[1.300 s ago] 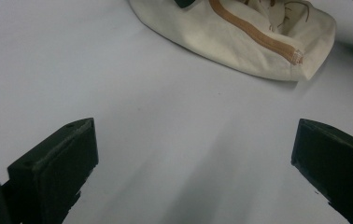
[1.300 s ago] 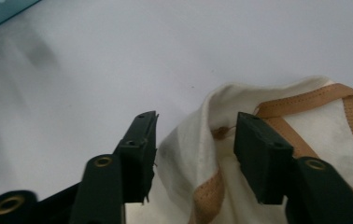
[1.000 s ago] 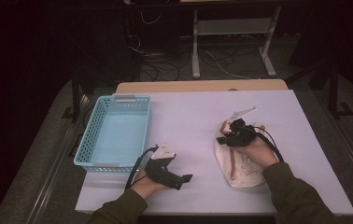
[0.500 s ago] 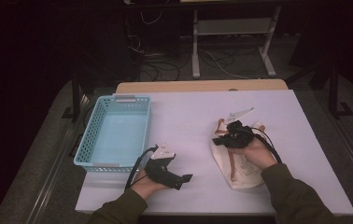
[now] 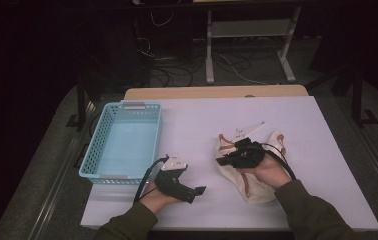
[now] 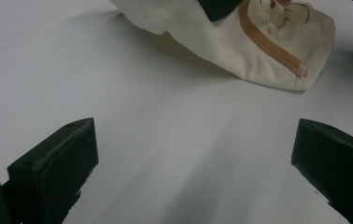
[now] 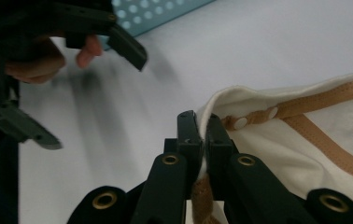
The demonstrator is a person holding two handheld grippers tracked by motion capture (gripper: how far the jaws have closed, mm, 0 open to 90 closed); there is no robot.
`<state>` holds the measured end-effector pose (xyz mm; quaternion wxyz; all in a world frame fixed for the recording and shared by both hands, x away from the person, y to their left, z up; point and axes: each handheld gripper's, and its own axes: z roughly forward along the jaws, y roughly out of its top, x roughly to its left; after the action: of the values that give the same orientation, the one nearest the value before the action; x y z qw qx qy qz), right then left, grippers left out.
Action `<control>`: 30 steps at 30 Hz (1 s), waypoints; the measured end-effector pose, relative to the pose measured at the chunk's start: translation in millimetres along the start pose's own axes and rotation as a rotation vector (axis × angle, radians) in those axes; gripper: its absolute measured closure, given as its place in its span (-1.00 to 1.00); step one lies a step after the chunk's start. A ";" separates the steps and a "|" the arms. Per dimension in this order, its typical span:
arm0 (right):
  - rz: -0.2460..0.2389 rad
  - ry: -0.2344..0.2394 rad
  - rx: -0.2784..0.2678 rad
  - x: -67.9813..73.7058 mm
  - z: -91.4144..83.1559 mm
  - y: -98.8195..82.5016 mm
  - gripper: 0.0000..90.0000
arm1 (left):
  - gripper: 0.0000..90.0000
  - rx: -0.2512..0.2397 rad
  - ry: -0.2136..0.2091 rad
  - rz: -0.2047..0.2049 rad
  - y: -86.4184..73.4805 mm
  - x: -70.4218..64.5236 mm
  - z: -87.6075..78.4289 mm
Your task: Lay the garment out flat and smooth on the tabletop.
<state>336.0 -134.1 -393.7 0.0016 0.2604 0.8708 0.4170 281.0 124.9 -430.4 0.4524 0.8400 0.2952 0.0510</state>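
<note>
Right gripper view: right gripper (image 7: pixel 201 122) pinches the cream cloth (image 7: pixel 305 144) tight | left gripper (image 6: pixel 188 154) jaws wide apart, holding nothing

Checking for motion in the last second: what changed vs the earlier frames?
The right gripper, shut on the cream garment, shifted slightly left, toward the left gripper, folding the fabric edge over. The left gripper stays open and resting; the blue basket is unmoved.

On the desk (image 5: pixel 322 165), the basket (image 5: pixel 124 142) lies at nine o'clock and the garment (image 5: pixel 257 170) at four o'clock, well apart. The left tool (image 5: pixel 197 191) rests at six o'clock, between them; the right tool (image 5: pixel 222 161) sits on the garment's nine-o'clock edge.
</note>
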 end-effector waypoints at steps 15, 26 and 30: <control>-0.059 0.117 0.071 30.4 29.6 -7.0 0.92 | -1.00 0.003 0.000 0.010 0.2 0.3 -1.3; -0.042 0.100 0.104 26.2 35.3 -17.9 0.54 | -1.00 0.001 0.002 0.008 0.3 0.0 -1.8; -0.035 0.081 0.078 24.3 22.7 -16.4 0.32 | -1.00 0.002 0.000 0.009 0.2 0.2 -1.6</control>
<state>312.5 -115.0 -415.2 -0.0367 0.2278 0.8901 0.3930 280.7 126.1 -429.3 0.4512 0.8418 0.2913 0.0530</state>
